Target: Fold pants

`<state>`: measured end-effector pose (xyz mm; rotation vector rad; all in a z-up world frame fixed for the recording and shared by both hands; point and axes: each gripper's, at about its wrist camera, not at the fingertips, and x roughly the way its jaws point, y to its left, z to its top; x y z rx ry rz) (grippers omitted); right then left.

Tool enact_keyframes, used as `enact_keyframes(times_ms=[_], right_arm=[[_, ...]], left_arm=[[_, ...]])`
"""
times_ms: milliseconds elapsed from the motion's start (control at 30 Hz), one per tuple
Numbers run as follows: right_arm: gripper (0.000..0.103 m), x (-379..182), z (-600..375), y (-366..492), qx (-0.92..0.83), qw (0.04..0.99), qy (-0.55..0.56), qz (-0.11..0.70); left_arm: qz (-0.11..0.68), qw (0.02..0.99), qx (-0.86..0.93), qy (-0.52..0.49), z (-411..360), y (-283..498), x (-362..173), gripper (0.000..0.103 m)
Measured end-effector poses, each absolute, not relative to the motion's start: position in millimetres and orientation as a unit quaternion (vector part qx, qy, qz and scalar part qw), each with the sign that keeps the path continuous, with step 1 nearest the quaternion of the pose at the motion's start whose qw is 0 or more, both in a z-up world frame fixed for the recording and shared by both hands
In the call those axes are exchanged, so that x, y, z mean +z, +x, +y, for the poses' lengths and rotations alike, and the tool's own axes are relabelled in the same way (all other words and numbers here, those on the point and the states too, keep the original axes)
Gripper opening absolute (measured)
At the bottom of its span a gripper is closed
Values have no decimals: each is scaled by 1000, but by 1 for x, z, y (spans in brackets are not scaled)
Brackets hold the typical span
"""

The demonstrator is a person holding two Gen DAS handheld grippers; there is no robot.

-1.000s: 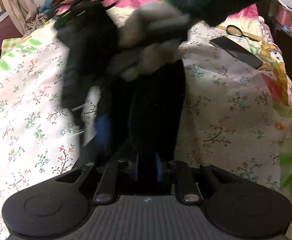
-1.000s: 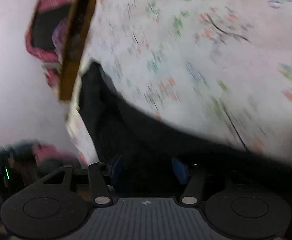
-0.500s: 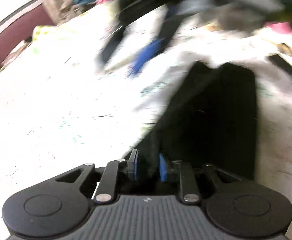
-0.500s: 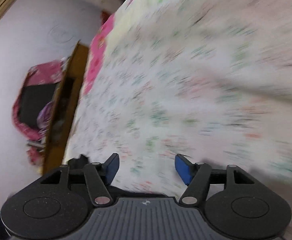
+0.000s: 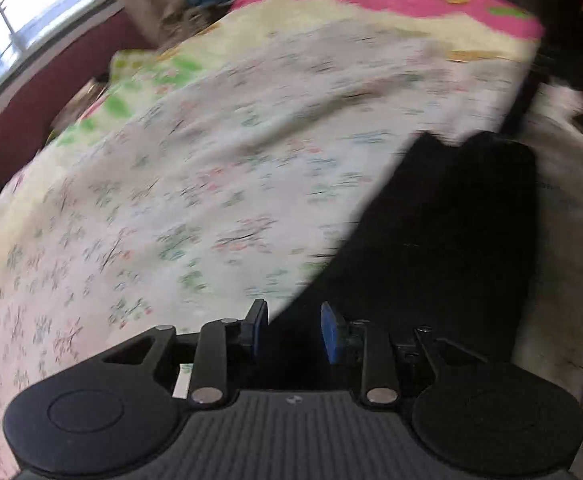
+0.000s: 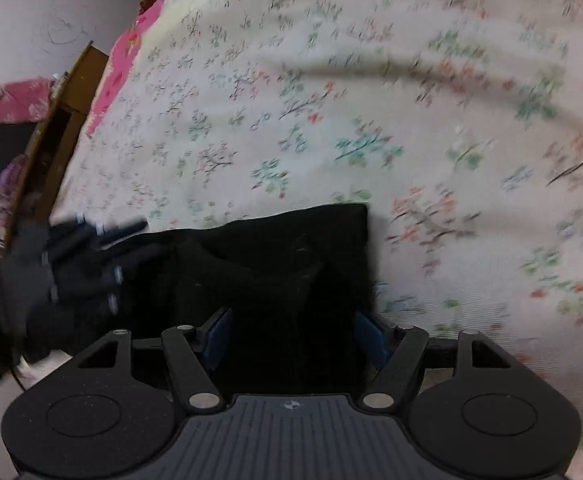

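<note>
On the bedsheet [image 6: 371,80] lie black pants [image 6: 275,256], soft & floppy, so grab near a folded edge; left gripper [image 5: 294,334] & right gripper [image 6: 293,340] both gape, holding nothing.

left gripper [image 5: 294,330]: jaws apart, nothing between | black pants [image 5: 447,240]: flat, right, near | floral bedsheet [image 5: 195,184]: left, far, blurred

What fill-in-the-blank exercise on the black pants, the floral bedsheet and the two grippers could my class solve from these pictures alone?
1. The black fabric pants lie on a bedsheet printed with ____.
2. The finger pads of the right gripper are coloured ____.
3. The jaws of the left gripper stand ____.

Missing words: flowers; blue; open
</note>
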<state>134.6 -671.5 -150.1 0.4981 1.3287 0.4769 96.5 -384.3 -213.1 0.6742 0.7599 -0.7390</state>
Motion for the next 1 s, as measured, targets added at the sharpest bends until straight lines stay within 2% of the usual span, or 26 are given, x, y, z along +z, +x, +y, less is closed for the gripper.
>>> enact_keyframes(times_ms=[100,133,200,233,267,300,333,467,633,800,900,933,1000], right_arm=[[49,-161,-665,146,232,713,264,607],[46,-169,-664,153,234,692,280,623],[33,-173,-664,159,240,677,302,627],[32,-171,-664,162,248,675,315,619],[25,-169,-666,163,247,676,332,610],[6,-172,-668,165,233,678,349,604],[0,-178,-670,167,210,679,368,600],[0,-193,-692,159,126,695,437,557],[0,-178,-706,141,75,729,437,522],[0,-195,-711,131,41,733,408,543],[2,-177,-731,116,13,743,422,520],[6,-167,-736,111,-6,752,412,514],[7,-141,-731,107,-3,780,353,517]], left_arm=[[335,799,-370,335,-397,72,-211,47],[341,794,-378,332,-400,67,-213,48],[348,791,-381,328,-403,63,-216,48],[350,789,-385,326,-405,61,-217,48],[352,787,-392,322,-405,59,-218,48],[350,786,-395,321,-407,58,-220,48],[347,787,-394,323,-409,58,-223,48],[343,798,-385,312,-419,64,-230,48],[319,819,-386,279,-441,83,-238,48],[321,820,-378,287,-456,83,-257,49],[323,825,-363,289,-435,78,-238,52],[333,830,-349,282,-422,77,-232,52],[355,842,-311,262,-387,74,-219,52]])
